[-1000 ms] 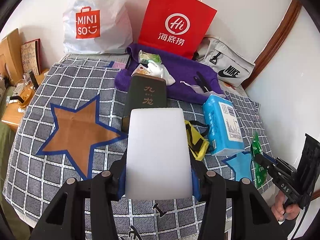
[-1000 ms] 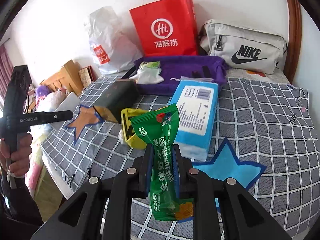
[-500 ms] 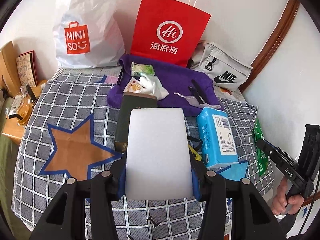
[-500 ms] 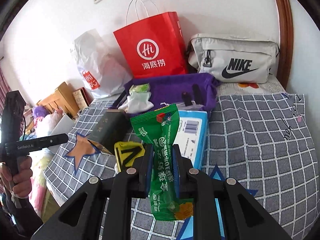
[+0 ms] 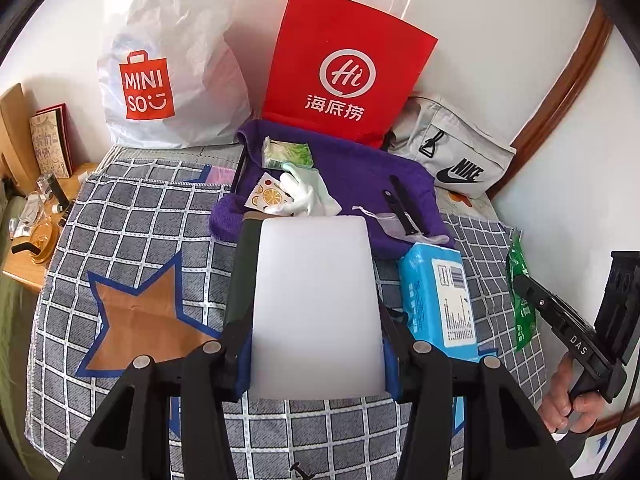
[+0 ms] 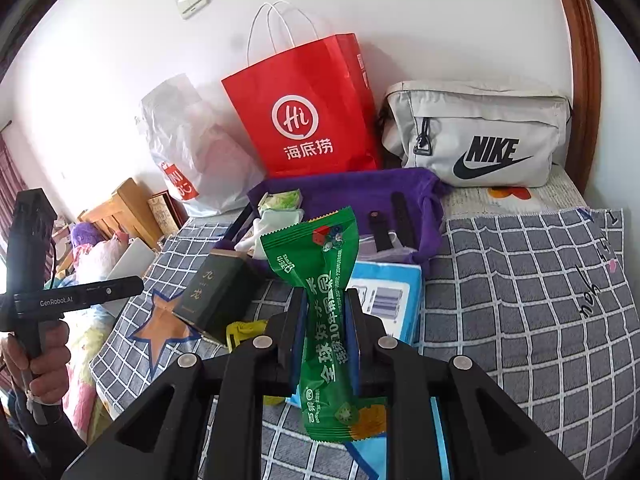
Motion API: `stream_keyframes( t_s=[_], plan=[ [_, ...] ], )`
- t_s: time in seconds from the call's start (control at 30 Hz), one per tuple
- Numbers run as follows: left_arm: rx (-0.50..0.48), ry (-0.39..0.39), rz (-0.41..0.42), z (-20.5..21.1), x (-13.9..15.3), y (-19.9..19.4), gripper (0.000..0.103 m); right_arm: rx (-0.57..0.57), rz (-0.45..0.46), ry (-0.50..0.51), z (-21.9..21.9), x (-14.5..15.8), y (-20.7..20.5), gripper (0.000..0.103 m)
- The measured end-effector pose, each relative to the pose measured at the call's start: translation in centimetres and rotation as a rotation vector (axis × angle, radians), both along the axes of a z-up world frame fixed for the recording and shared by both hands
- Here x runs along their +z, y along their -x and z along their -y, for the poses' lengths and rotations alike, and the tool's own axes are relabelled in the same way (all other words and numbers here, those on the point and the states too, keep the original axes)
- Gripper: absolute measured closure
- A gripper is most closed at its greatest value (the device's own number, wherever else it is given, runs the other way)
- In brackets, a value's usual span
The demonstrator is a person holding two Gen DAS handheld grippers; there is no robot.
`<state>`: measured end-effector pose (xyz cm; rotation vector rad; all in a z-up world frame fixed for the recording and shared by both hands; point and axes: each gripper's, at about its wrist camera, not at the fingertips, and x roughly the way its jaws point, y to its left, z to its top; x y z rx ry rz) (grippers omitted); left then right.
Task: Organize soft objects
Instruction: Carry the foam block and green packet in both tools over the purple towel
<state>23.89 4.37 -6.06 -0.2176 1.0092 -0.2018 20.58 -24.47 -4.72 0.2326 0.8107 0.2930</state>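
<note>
Left jaws (image 5: 316, 364): I pinch the white block (image 5: 316, 304); its smooth sides could slip.
Right jaws (image 6: 326, 336): I pinch the green snack packet (image 6: 326, 320); the limp film may slide out.

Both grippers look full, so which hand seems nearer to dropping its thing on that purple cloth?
Probably the left: its white block already overlaps the purple cloth edge. The right gripper clamps a green packet farther back.

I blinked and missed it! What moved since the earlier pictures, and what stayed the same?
Both grippers lifted and moved in toward the bags by the wall: the purple cloth and red bag look nearer and the bed lower in view. The left gripper still clamps the white block; the right gripper still pinches the green packet. Nothing was let go. The blue tissue pack and dark box stayed put.
</note>
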Motion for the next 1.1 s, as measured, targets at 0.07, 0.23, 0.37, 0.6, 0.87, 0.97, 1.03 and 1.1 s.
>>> stream_keyframes(
  t_s=[0.07, 0.23, 0.37, 0.6, 0.87, 0.97, 1.03, 1.1],
  plan=[
    [-0.001, -0.008, 0.003, 0.2, -0.1, -0.7, 0.056, 0.004, 0.003, -0.001, 0.0, 0.1, -0.8, 0.085],
    [-0.001, -0.018, 0.001, 0.6, -0.3, -2.7, 0.056, 0.002, 0.018, 0.026, -0.2, 0.4, -3.0, 0.085],
    [0.004, -0.023, -0.003, 0.9, -0.5, -4.4, 0.056, -0.004, 0.028, 0.026, 0.0, 0.7, -5.1, 0.085],
    [-0.006, -0.028, -0.007, 1.7, -0.7, -7.1, 0.056, -0.010, 0.045, 0.037, 0.0, 0.9, -9.2, 0.085],
    [0.001, -0.025, -0.008, 2.1, -1.1, -10.4, 0.056, 0.015, 0.067, 0.030, -0.8, 1.3, -13.6, 0.085],
    [-0.002, -0.025, -0.019, 2.4, -1.6, -11.5, 0.056, 0.054, 0.046, 0.021, -1.5, 0.0, -15.2, 0.084],
    [-0.003, -0.024, -0.028, 2.5, -1.9, -12.1, 0.056, 0.064, 0.022, 0.027, -1.9, -1.1, -16.0, 0.084],
    [-0.002, -0.025, -0.039, 2.8, -2.2, -13.0, 0.056, 0.077, -0.011, 0.032, -2.3, -2.6, -17.1, 0.084]
  ],
)
